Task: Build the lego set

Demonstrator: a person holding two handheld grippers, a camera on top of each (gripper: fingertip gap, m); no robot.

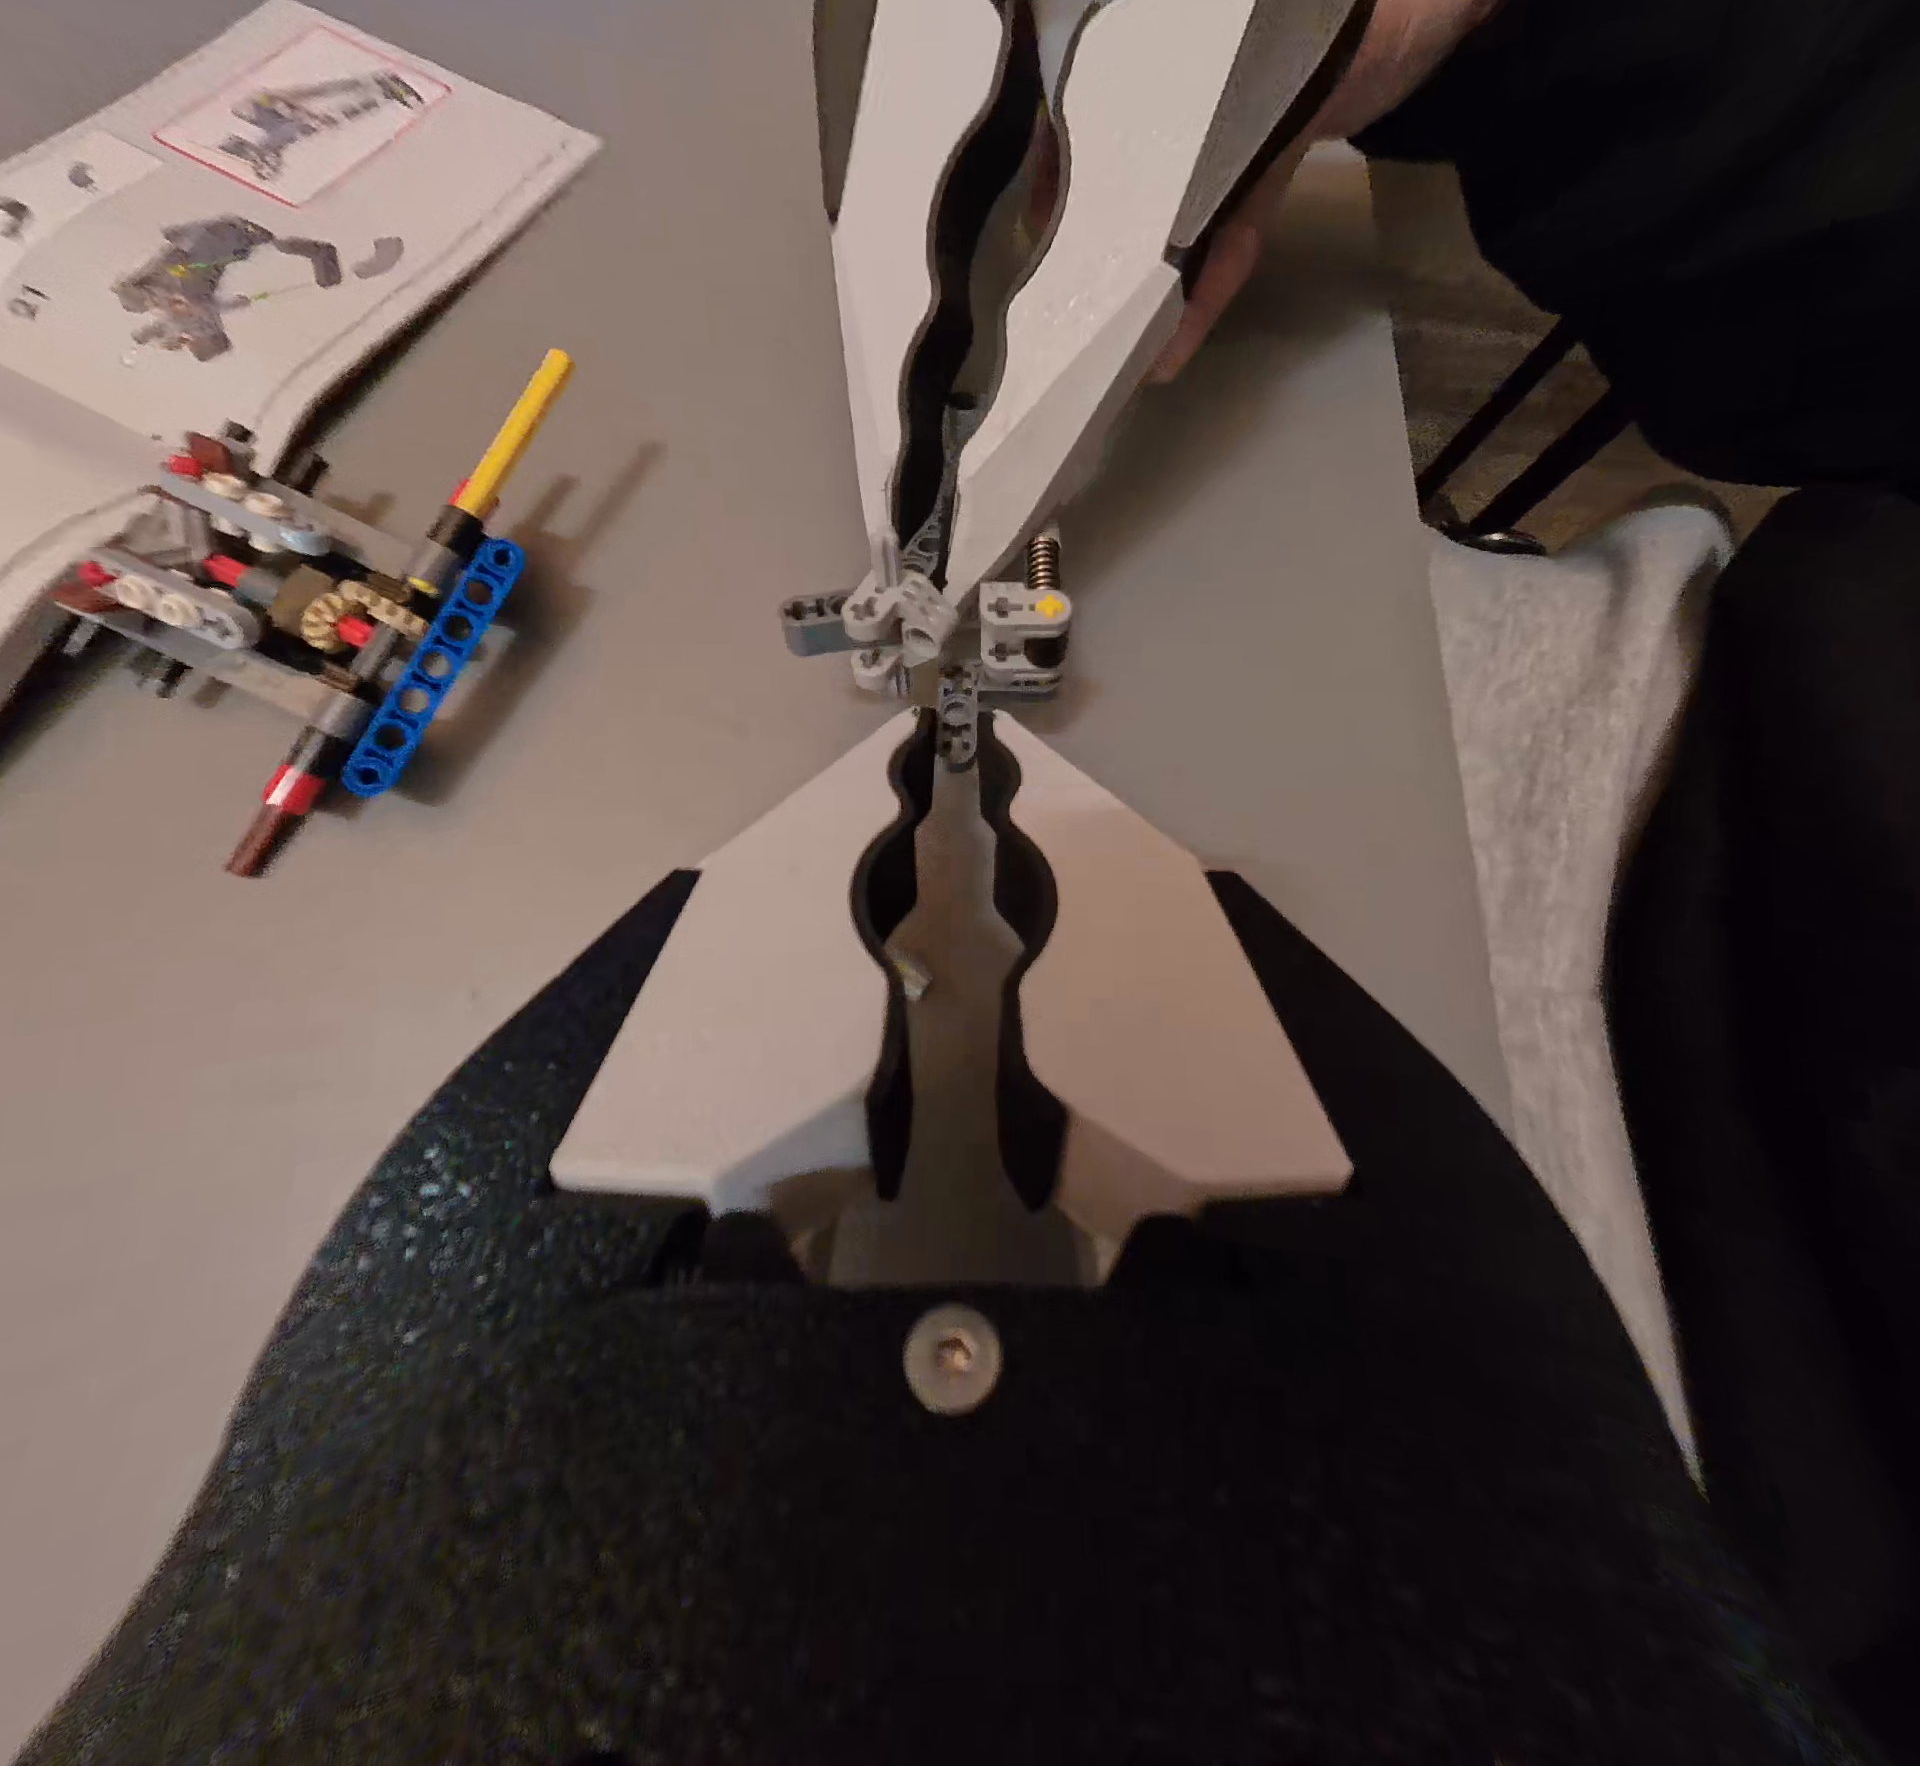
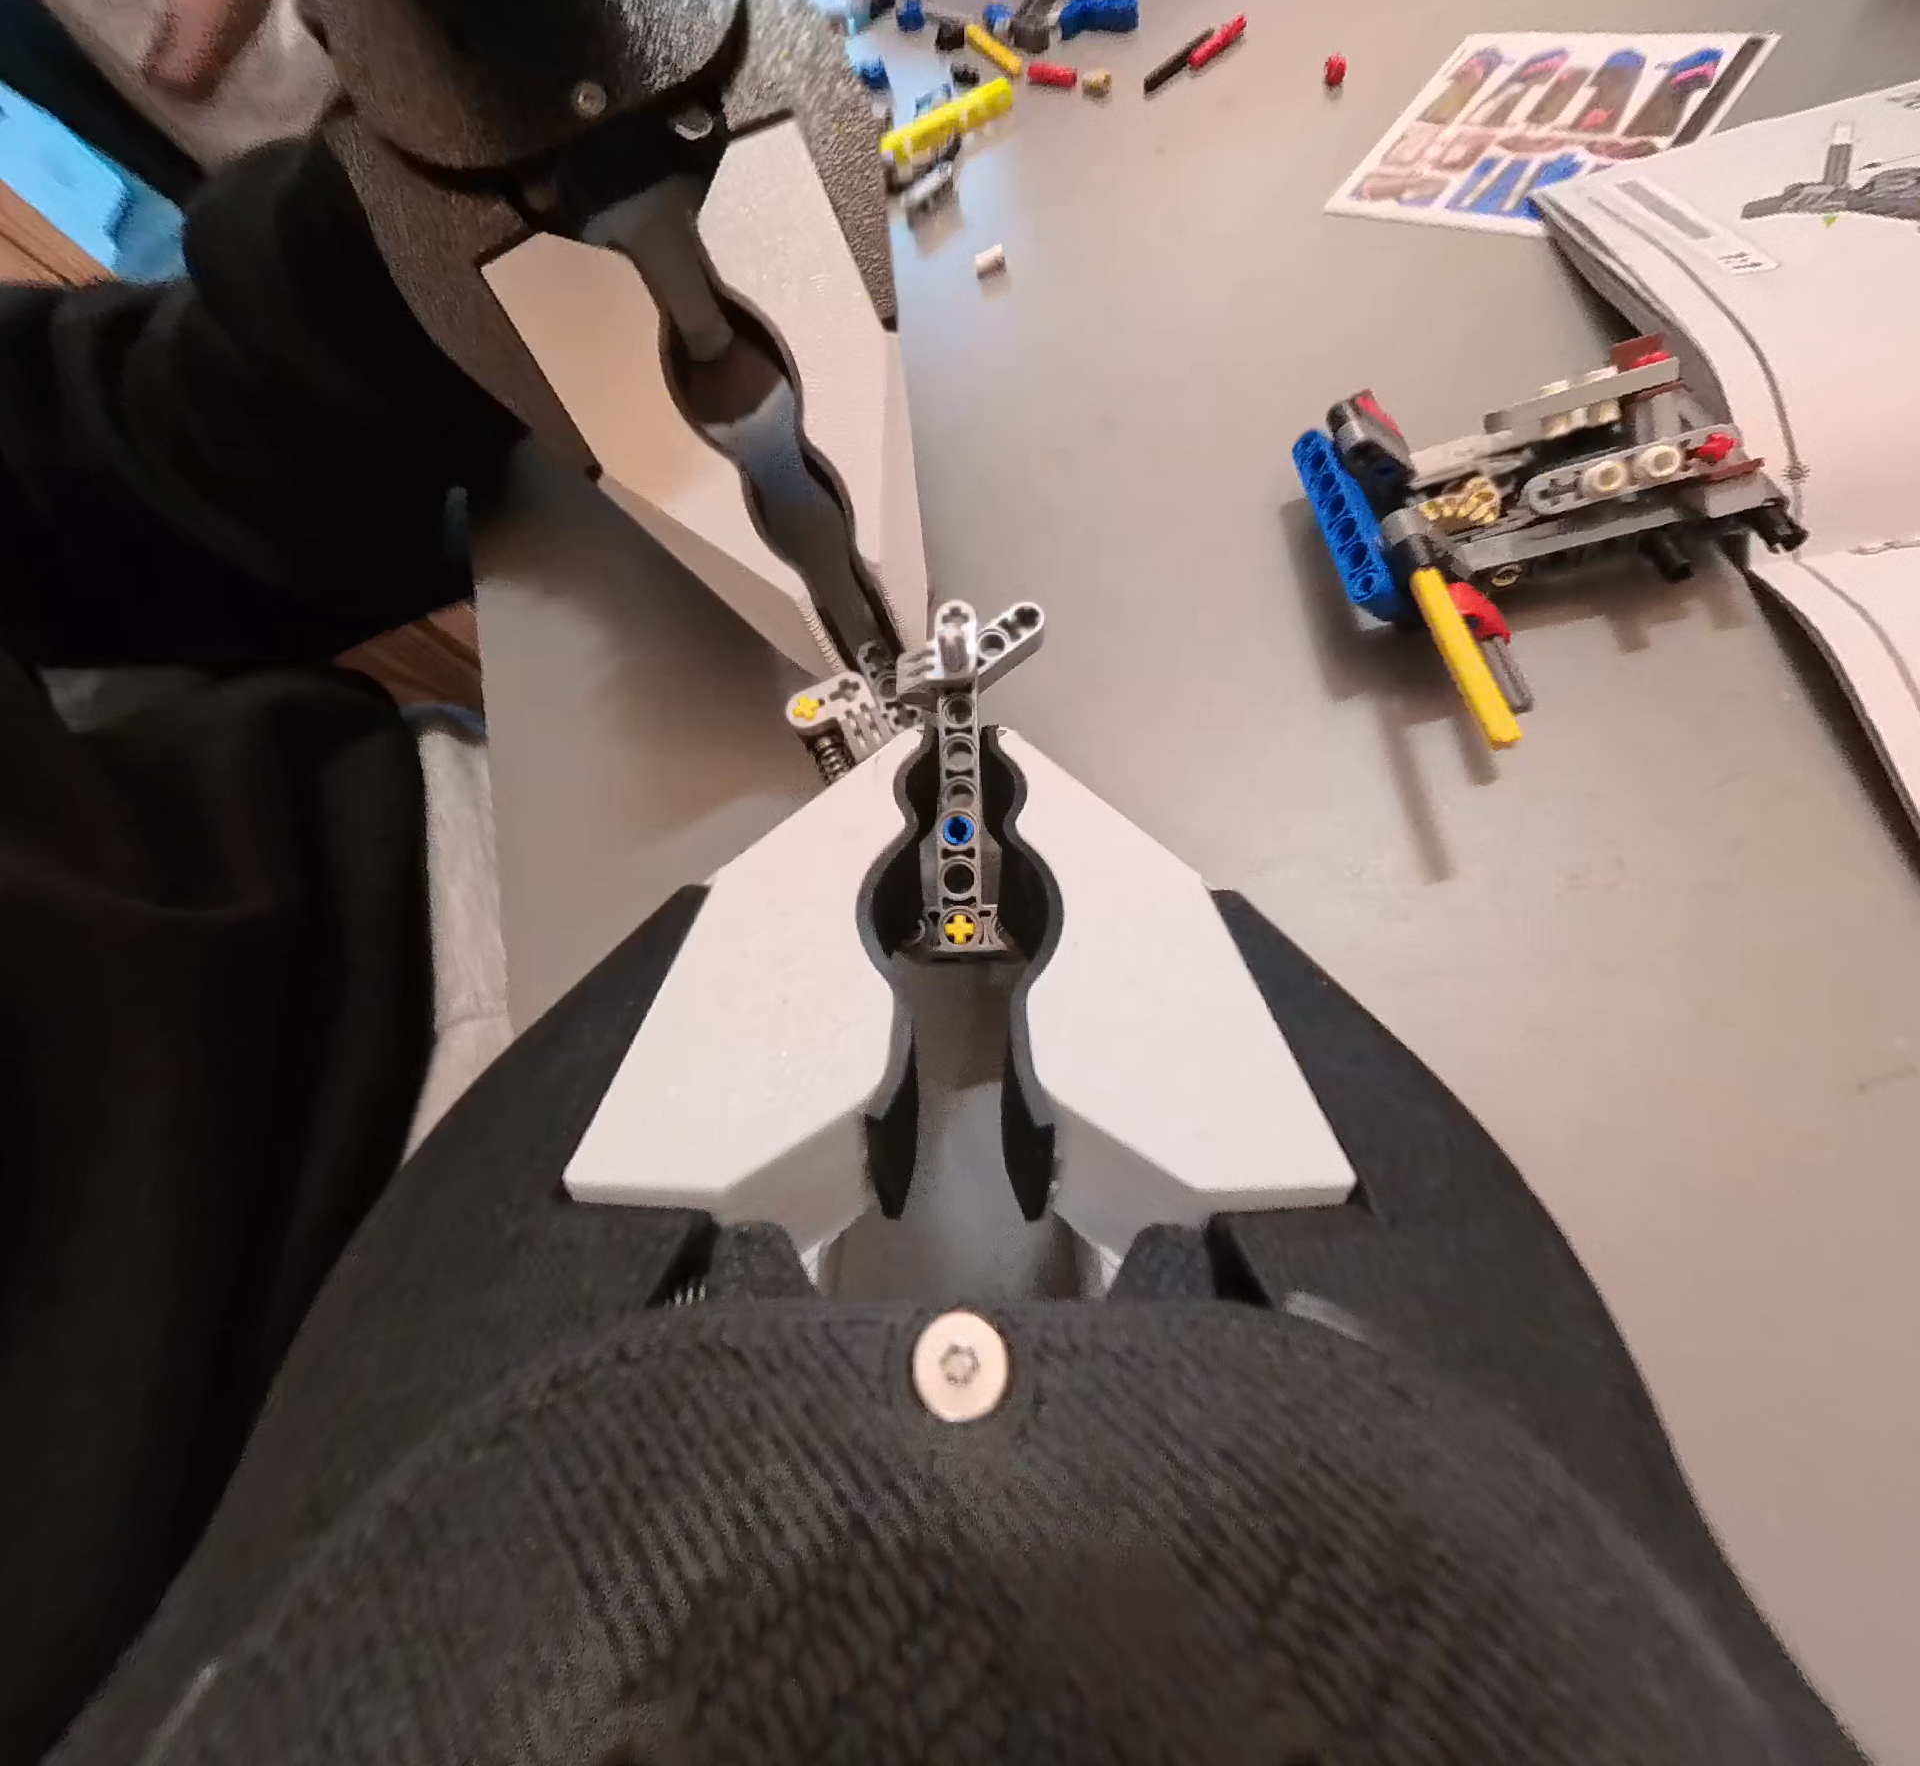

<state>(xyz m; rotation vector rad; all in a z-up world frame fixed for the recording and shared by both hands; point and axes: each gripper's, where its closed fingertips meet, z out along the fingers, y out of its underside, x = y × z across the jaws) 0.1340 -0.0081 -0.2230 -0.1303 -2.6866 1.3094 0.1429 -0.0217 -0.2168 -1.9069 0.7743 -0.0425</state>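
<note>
While both grippers are meeting tip to tip at frame centre, the right gripper [image 2: 958, 750] is pinching a dark grey holed beam [image 2: 956, 823] lengthwise between its fingers, long axis pointing away up the frame. The left gripper [image 1: 951, 714] is clamping the light grey connector cluster [image 1: 899, 625] at the beam's far end. A half-built chassis [image 2: 1538, 501] is lying at right on the matte grey table [image 2: 1143, 469].

Each wrist camera looks forward and down along its own fingers, close above the grey table [image 1: 675, 885], facing the other; both share the small grey assembly [image 1: 925, 636] and the partly built chassis [image 2: 1538, 511]
</note>
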